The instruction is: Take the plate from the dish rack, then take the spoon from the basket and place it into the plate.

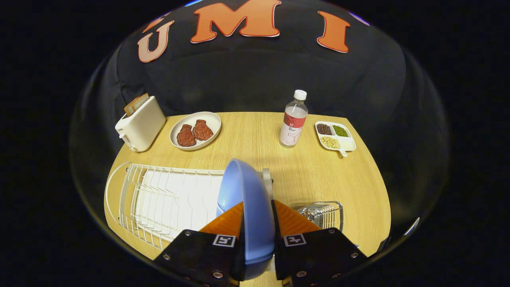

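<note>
Lying under everything is the worktop (247, 135), made of pale wood. On it, at about 8 o'clock from the middle, sits the rack (159, 199), white wire with a white tray under it. The plate (245, 195) is blue and stands on its edge at the right end of the rack. The tool (257, 223) is clamped on the plate, one finger pressing on each side of it.

At 10 o'clock stands a white toaster (140, 124) with bread poking out of the top. Just to its right is a dish (195, 130) with two brown pieces of meat on it. At 1 o'clock stands a bottle (293, 119) with a white cap. At 2 o'clock lies a small tray (335, 136) with beans in three parts. At 5 o'clock, just right of the tool, is the wire basket (323, 214). Something shiny lies in it, but I cannot tell what.
</note>
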Action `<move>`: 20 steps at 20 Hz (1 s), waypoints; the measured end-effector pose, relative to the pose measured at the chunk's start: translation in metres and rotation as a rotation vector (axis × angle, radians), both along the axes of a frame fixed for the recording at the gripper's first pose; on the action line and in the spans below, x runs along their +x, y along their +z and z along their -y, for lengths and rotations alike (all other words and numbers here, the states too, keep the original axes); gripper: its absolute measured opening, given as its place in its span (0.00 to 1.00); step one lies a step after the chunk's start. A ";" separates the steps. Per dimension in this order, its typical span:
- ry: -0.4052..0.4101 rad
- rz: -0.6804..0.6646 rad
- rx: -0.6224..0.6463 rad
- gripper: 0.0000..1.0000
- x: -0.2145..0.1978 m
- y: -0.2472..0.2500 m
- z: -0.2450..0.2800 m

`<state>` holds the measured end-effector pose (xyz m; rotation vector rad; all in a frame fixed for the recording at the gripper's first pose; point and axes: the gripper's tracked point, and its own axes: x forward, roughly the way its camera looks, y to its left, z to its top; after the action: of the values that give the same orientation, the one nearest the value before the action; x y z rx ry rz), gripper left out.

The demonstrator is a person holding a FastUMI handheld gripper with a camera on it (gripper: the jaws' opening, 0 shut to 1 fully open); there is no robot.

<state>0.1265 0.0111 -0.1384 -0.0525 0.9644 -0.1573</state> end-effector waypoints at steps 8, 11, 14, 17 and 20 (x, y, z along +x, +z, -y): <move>-0.008 0.023 -0.052 0.28 0.000 0.011 0.000; -0.011 0.033 -0.070 0.28 0.000 0.014 -0.001; -0.008 0.047 -0.105 0.27 0.004 0.019 -0.002; 0.001 0.052 -0.134 0.28 0.007 0.024 0.000; -0.011 0.072 -0.106 0.28 0.006 0.034 -0.002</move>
<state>0.1323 0.0132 -0.1044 -0.1376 0.8846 -0.2193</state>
